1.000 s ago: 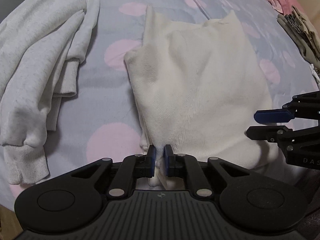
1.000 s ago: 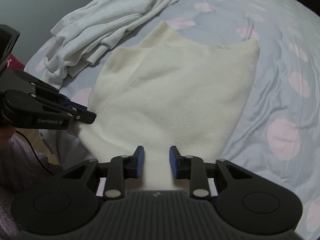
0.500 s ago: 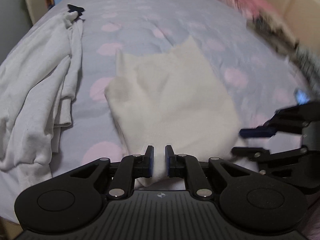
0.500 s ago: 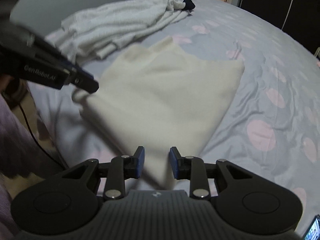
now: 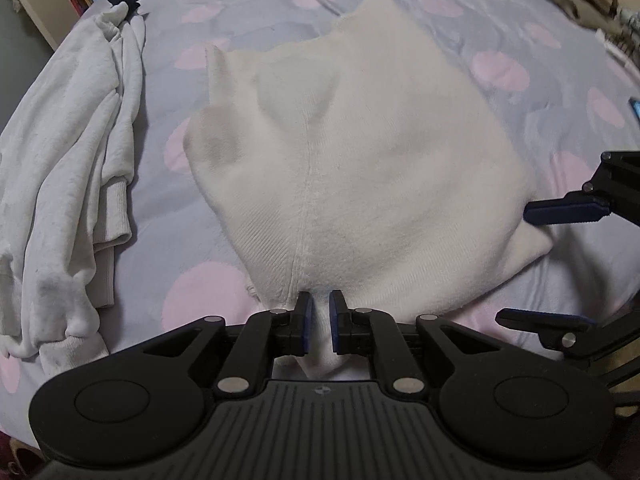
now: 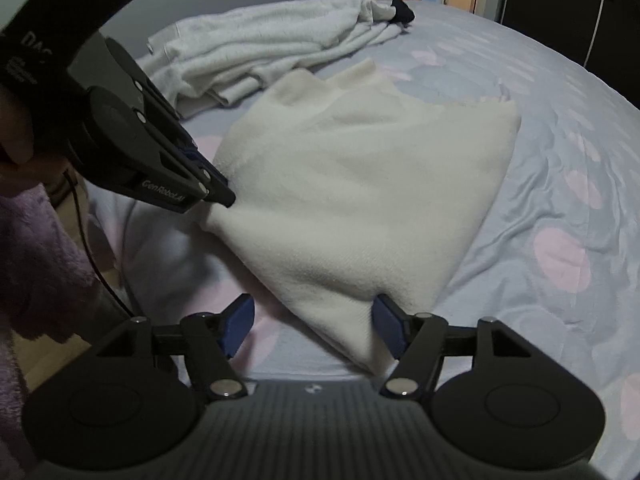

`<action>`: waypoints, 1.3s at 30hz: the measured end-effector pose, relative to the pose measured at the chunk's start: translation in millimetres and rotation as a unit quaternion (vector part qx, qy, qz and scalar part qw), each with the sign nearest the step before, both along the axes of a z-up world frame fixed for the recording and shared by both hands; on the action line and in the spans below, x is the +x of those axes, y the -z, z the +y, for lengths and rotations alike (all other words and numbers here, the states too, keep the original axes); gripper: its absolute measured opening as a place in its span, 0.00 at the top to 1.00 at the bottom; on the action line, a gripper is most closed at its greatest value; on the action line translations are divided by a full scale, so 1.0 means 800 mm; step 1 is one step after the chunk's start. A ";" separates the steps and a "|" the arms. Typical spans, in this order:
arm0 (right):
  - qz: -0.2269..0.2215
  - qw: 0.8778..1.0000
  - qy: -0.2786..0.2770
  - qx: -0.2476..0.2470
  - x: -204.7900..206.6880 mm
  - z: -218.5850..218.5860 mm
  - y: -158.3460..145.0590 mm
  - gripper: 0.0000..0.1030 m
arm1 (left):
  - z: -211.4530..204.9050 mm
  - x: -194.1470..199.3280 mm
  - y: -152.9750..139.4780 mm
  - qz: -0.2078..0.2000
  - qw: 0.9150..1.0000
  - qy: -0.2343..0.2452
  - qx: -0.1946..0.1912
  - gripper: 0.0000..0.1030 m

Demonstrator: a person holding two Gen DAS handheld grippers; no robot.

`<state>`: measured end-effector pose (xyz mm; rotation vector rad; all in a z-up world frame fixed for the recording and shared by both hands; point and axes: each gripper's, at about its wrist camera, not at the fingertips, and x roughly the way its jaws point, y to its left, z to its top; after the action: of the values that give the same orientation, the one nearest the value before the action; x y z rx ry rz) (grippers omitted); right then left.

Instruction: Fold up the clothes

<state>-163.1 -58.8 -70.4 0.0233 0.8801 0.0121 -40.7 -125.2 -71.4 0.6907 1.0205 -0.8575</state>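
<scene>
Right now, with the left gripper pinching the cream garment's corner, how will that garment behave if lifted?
Likely floppy: the cream garment already sags and tents from the left gripper toward the bed. Probably fairly light, since one pinched corner raises a broad span. The fuzzy knit should resist slipping, though the right gripper stands open, so that side would droop.

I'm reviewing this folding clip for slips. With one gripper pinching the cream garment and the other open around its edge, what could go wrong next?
1. The left gripper pinches only a small tip of the cream garment; a pull could let it slip out.
2. The right gripper is open, so lifting now would probably raise one corner alone and skew the fold.
3. The white sweatshirt lies close beside it on the bed; a sideways drag might snag its cuff.
</scene>
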 end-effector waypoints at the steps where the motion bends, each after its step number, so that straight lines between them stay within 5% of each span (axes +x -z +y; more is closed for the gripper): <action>1: -0.009 1.000 0.004 0.004 -0.004 -0.003 -0.006 0.33 | 0.003 0.000 -0.009 -0.003 1.000 0.002 -0.018 0.88; 5: -0.058 0.998 0.021 0.005 -0.017 -0.015 -0.032 0.29 | 0.016 0.009 -0.043 -0.004 0.994 -0.010 -0.111 0.63; 7: -0.084 0.996 0.036 0.000 -0.021 -0.022 -0.043 0.20 | 0.019 0.018 -0.053 -0.014 0.989 -0.030 -0.145 0.61; 15: -0.103 0.986 0.124 0.031 0.000 -0.062 -0.053 0.20 | -0.009 0.044 -0.061 -0.082 0.979 -0.068 -0.176 0.61; 20: -0.126 0.978 0.169 -0.008 0.019 -0.077 -0.057 0.30 | -0.020 0.070 -0.054 -0.088 0.976 -0.095 -0.175 0.61; 28: -0.132 0.974 0.182 0.005 0.055 -0.103 -0.053 0.72 | -0.028 0.105 -0.030 -0.080 0.976 -0.127 -0.160 0.69; 39: -0.046 0.981 0.183 0.047 0.102 -0.125 -0.009 0.74 | -0.031 0.135 0.022 -0.028 0.983 -0.141 -0.116 0.71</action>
<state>-81.2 -159.2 -63.4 0.2707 0.7715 -0.2886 67.3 -150.1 -88.8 0.3600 0.9247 -0.6910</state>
